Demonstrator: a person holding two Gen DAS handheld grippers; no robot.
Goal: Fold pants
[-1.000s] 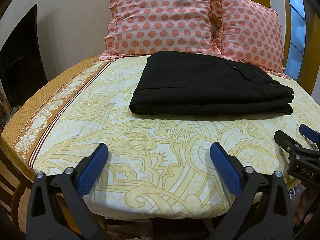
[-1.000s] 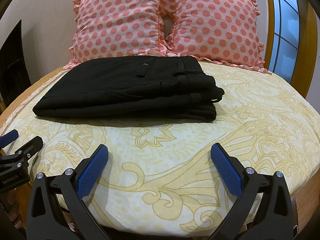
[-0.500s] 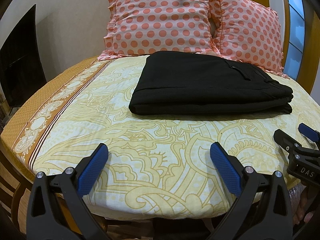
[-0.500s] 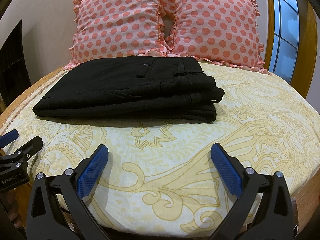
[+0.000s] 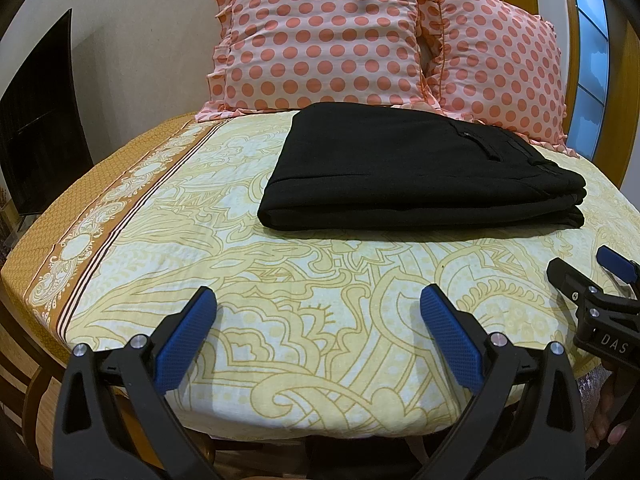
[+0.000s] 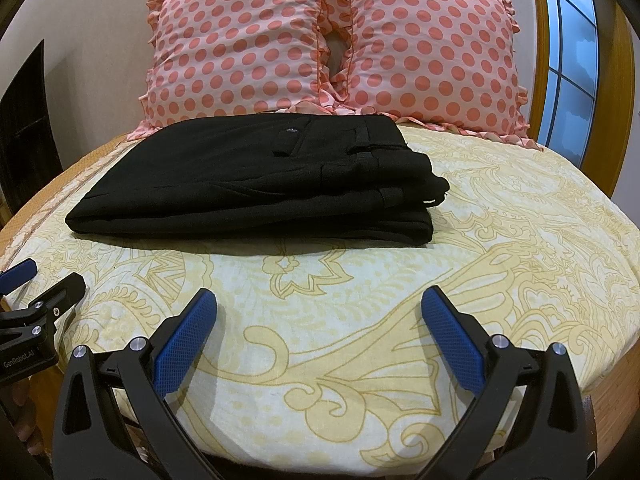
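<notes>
- Left wrist view: the pants (image 5: 420, 172) lie on the far half of the bed (image 5: 280, 288), folded into a flat black stack of several layers, just before two dotted pillows (image 5: 320, 36). The left gripper (image 5: 318, 314) is low over the near edge of the bed with its jaws wide apart and nothing between them, well apart from the pants. The right gripper (image 5: 592, 276) shows at the right edge.
- Right wrist view: the waistband end of the pants (image 6: 256, 184), with a button and a belt loop, points to the right; the smooth folded end is at the left. The right gripper (image 6: 319, 316) also has its jaws spread and empty, near the front of the bed (image 6: 520, 248).
- Handling, as I judge it: the cloth is soft and limp, not heavy and not fragile, but the layers may slide over each other. It seems safer to pinch all layers together at the near corners, not only the top one. The fold looks nearly finished already.
</notes>
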